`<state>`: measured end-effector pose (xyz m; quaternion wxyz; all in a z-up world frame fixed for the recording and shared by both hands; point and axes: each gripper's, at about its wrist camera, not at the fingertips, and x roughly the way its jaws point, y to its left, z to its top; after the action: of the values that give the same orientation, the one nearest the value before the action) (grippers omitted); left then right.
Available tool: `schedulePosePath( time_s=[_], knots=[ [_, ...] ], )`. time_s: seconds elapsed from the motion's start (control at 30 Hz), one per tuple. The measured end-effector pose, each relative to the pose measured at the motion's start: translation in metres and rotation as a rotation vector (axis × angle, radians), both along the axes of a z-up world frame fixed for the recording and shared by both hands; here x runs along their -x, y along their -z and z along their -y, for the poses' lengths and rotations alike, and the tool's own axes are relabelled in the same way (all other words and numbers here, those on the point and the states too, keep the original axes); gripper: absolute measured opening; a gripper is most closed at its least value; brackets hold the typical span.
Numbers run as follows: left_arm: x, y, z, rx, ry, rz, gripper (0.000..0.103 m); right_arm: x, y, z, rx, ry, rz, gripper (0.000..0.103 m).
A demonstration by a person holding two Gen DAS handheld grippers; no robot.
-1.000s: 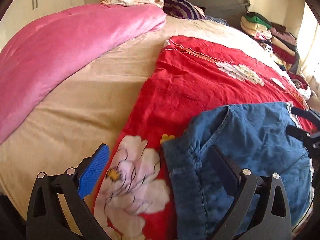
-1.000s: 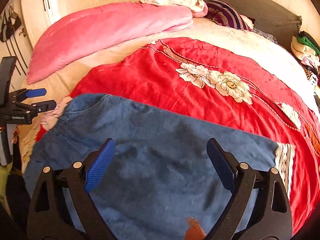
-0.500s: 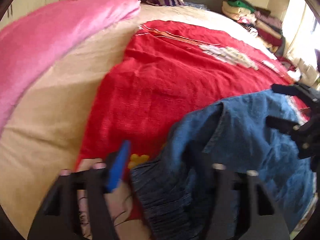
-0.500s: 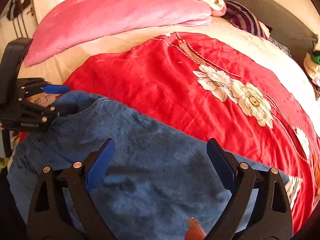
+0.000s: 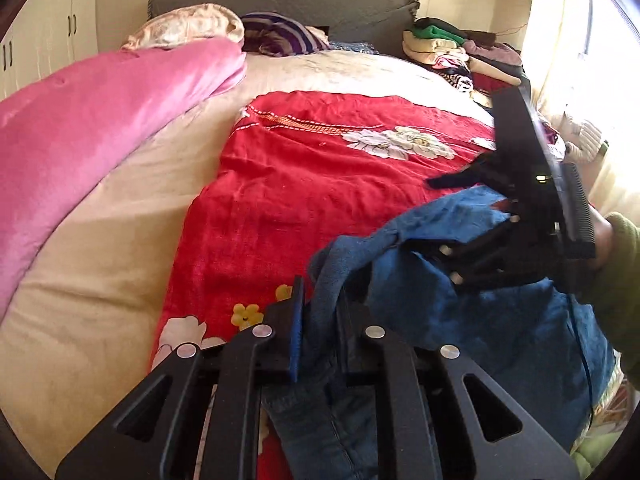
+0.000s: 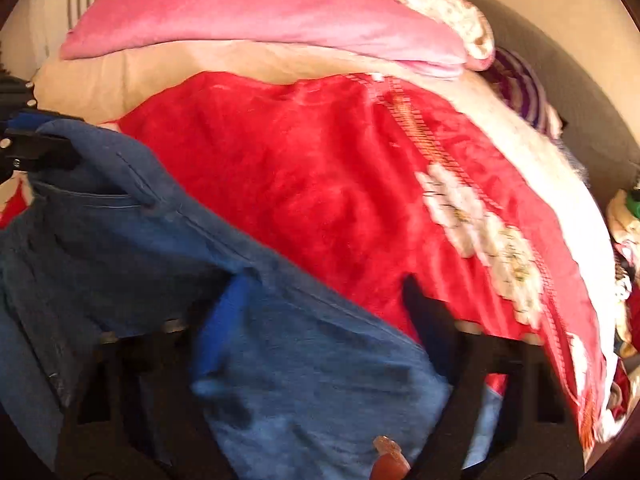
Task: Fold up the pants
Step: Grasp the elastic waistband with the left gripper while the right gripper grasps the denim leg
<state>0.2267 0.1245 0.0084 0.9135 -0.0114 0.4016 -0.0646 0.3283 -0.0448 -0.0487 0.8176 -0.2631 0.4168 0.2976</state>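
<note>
Left wrist cam: low at the foot of the bed [image 5: 100, 280], facing along it toward the headboard [image 5: 280, 0], jeans [image 5: 480, 340] close up. Right wrist cam: nearer the jeans [image 6: 300, 360], pitched steeper, rolled, blurred. Both share the red blanket [image 5: 300, 200], pink duvet [image 6: 240, 8] & jeans; each sees the other gripper.

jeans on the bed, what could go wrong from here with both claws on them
1. The left claw pinches only a bunched edge of the jeans; lifting might pull it free.
2. The right claw, just closing, straddles flat denim and may also catch the red floral blanket underneath.
</note>
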Motion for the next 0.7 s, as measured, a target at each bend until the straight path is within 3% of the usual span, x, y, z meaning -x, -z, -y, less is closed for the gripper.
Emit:
schedulePosePath(
  time_s=[0.03,0.07,0.13,0.33,0.7],
  knots=[
    [0.002,-0.001,0.0,-0.011,-0.002,0.003,0.012,0.001,0.001,-0.002,-0.013,-0.012,-0.025,0.021],
    [0.004,-0.001,0.001,-0.026,-0.007,0.006,0.012,0.001,0.002,-0.003,-0.027,-0.018,-0.045,0.013],
    [0.005,0.0,-0.002,-0.035,-0.02,0.004,0.012,0.005,-0.003,0.001,-0.078,0.0,-0.077,0.006],
    [0.019,-0.004,-0.012,0.003,-0.044,0.019,0.012,0.039,-0.042,0.031,-0.234,0.046,-0.058,0.003],
    [0.083,-0.028,0.008,0.013,-0.021,0.109,0.012,0.139,-0.083,0.059,-0.327,0.059,-0.015,0.003]
  ],
)
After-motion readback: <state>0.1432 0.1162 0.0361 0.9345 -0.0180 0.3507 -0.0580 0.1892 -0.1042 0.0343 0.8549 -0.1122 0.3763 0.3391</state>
